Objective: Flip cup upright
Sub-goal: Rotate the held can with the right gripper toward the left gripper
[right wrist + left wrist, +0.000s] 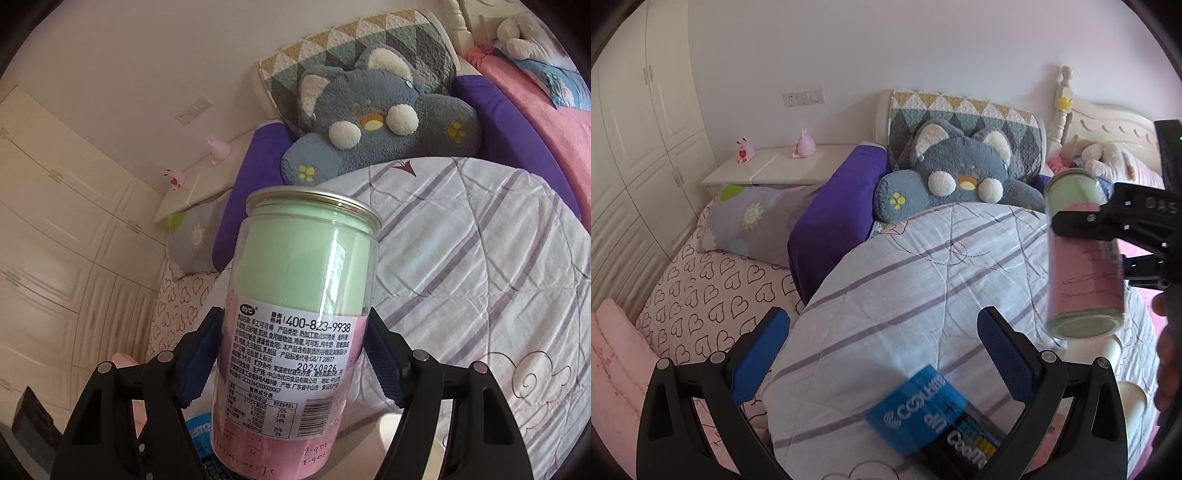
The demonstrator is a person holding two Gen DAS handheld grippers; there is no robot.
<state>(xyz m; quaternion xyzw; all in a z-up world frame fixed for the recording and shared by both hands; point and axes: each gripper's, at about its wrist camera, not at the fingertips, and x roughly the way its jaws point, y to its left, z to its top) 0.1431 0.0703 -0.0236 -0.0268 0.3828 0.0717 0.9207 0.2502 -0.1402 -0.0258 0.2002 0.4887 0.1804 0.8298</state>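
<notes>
Pinching cup [295, 314] upright in right gripper [295, 354] above quilt [905, 266]; holding left gripper [882, 354] spread wide, gripping nothing.

Pale wall [849, 44], cream wardrobe [639, 155], white nightstand [768, 171], carved headboard [1108, 125].

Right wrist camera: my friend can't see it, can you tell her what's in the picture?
The right gripper holds a clear cup with a green and pink lining and a printed label, its metal-rimmed end pointing away from the camera. Behind it is a bed with a striped quilt and a grey cat plush.
</notes>
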